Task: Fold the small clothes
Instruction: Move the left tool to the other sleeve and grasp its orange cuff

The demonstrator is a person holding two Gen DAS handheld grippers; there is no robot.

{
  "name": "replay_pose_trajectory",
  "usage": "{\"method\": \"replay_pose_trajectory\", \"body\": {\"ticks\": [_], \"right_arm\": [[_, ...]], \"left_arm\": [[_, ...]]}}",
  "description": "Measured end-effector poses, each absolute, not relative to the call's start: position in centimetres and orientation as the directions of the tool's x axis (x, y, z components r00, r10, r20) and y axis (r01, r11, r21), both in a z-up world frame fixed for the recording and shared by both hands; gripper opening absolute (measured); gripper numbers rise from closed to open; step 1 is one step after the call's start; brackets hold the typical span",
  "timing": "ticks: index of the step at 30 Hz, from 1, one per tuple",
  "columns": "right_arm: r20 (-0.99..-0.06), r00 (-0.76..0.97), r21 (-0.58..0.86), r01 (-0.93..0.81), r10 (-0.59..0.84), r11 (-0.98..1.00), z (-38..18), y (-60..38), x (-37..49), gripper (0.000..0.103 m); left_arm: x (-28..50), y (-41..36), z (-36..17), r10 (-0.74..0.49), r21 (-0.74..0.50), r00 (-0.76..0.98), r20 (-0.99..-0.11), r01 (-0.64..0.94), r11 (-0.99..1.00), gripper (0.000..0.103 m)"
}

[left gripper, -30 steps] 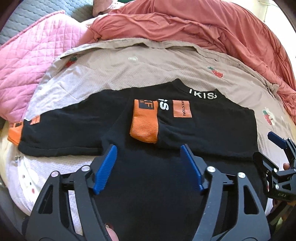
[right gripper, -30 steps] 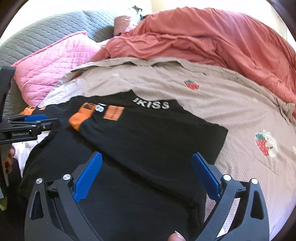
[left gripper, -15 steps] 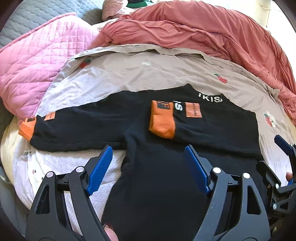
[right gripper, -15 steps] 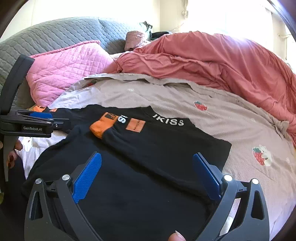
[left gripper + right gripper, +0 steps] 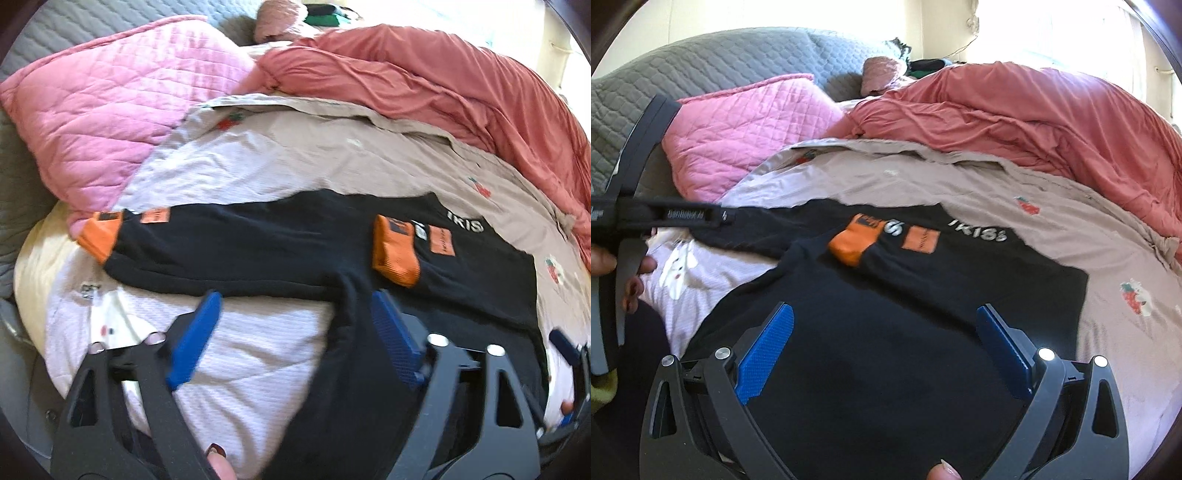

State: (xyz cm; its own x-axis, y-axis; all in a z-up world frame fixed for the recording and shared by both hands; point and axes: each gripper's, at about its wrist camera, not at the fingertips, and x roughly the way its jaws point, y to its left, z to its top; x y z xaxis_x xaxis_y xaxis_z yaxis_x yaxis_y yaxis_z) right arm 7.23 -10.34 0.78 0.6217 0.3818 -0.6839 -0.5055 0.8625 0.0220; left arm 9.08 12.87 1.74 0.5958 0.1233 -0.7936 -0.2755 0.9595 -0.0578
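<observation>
A black long-sleeved shirt (image 5: 258, 251) (image 5: 923, 295) with white collar lettering lies flat on the bed. One sleeve is folded across the chest, its orange cuff (image 5: 393, 258) (image 5: 853, 247) near the collar. The other sleeve stretches out to the left and ends in an orange cuff (image 5: 99, 236). My left gripper (image 5: 295, 295) hovers over the shirt's left side edge below that sleeve, its jaws opening and pressing on nothing. My right gripper (image 5: 884, 308) hangs open above the shirt's lower body. The left gripper (image 5: 665, 218) also shows in the right wrist view, held by a hand.
The shirt rests on a beige strawberry-print blanket (image 5: 295, 158) over a white sheet (image 5: 240, 350). A pink quilted pillow (image 5: 110, 110) lies at the back left and a bunched salmon duvet (image 5: 443, 92) at the back right. A grey quilted backrest (image 5: 701, 62) stands behind.
Both grippers have slid to the left. The left one left the shirt's body for its left edge over the white sheet, and its jaws spread wider. The shirt has not moved.
</observation>
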Motion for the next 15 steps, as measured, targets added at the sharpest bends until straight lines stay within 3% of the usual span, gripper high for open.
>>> {"method": "replay_pose_trajectory", "body": {"ticks": [15], "right_arm": [[-0.716,0.529,0.073,-0.592,0.455,0.803,1.1,-2.7,4.8,0.098]], "left_arm": [[6.7,21.3,2.3,0.284,-0.029,0.6,-0.748,-0.457,0.889,0.083]]}}
